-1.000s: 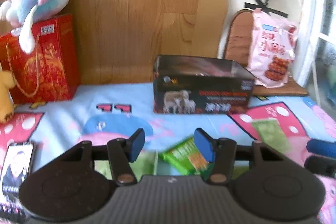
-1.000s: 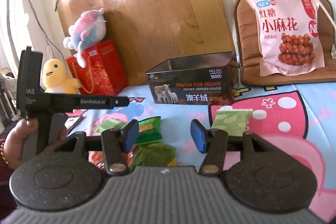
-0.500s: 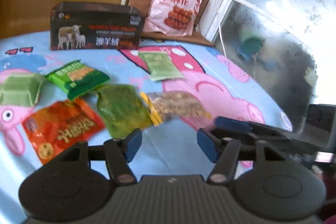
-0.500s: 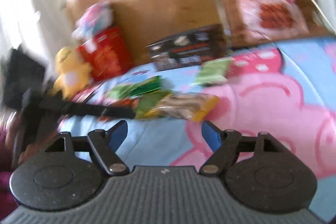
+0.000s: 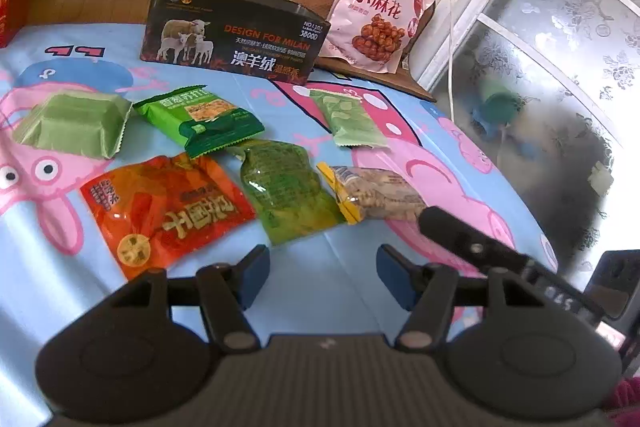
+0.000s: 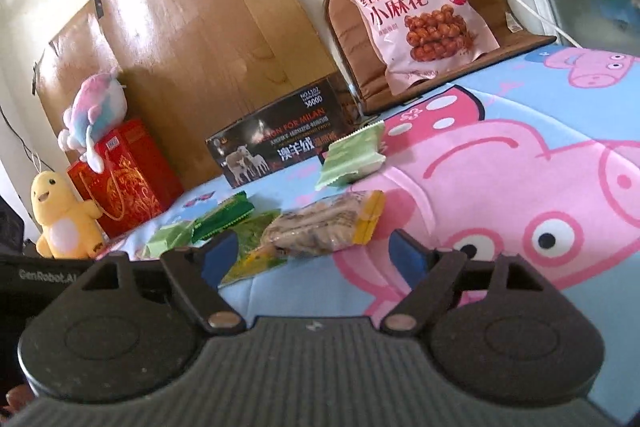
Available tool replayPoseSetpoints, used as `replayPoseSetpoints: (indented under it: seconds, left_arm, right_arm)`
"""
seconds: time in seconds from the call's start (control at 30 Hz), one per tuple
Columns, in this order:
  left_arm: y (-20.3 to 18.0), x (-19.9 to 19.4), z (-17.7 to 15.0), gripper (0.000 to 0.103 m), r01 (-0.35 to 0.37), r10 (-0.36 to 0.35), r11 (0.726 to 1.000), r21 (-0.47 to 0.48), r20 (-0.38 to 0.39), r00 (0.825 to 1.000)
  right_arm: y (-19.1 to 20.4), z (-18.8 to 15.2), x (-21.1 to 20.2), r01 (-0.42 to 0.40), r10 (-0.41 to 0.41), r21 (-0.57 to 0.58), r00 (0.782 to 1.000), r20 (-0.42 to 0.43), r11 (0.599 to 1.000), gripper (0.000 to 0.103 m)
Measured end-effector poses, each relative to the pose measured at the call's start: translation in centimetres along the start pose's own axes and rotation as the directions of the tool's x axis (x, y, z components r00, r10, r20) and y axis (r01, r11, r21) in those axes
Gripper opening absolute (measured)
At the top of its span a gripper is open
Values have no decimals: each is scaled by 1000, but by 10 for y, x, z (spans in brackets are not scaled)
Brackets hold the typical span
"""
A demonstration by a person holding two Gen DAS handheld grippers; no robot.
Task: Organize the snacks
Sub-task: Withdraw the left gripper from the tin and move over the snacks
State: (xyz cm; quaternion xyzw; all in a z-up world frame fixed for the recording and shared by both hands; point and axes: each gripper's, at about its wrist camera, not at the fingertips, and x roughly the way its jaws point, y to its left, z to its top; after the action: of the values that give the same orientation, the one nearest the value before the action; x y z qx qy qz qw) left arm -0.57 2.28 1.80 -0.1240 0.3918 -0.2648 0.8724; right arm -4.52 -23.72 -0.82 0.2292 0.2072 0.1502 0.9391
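Several snack packs lie on the cartoon-print cloth (image 5: 56,267). My left gripper (image 5: 324,273) is open and still opening, with nothing between its pads, just short of the red pack (image 5: 168,211) and the green pouch (image 5: 286,195). Farther off lie two pale green packs (image 5: 72,125) (image 5: 352,121) and a dark green pack (image 5: 200,121). My right gripper (image 6: 314,259) is opening wide, low over the cloth. The clear pack with yellow ends (image 6: 324,227) lies just beyond its tips, untouched. One right finger (image 5: 472,247) reaches that pack (image 5: 376,197) in the left wrist view. The dark open box (image 5: 232,31) stands behind.
A big pink snack bag (image 6: 416,15) leans on a brown cushion (image 6: 348,23) at the back. A red gift box (image 6: 124,175) with a plush toy (image 6: 96,107) on it and a yellow plush (image 6: 64,219) stand at the left. A wooden board (image 6: 200,27) backs the cloth; frosted window glass (image 5: 560,87) is on the right.
Both cameras have dropped and tipped down toward the snacks. The left view swung right, bringing the right gripper's finger into sight. Both jaws stand wider, the right much wider.
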Motion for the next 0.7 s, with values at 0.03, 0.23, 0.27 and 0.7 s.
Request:
replayPoseSetpoints:
  seconds: [0.03,0.23,0.27,0.7]
  left_arm:
    - [0,-1,-1,62,5,-5,1000,1,0,1000]
    - [2,-2,-3,62,26,-26,1000,-4,0,1000]
    - [2,-2,-3,62,30,-30,1000,-6,0,1000]
    - [-11,-13,-21,66,82,-82,996,26,-5,997]
  right_arm:
    - [-2,0,-6,-7,7,8,1000,12,1000,92]
    - [1,-6,-27,-30,30,-2,995,94,1000,103]
    - [2,-7,-30,-27,28,-11,995,100,1000,103]
    - [-6,-21,-35,-115,116,67,993,-10,991,103]
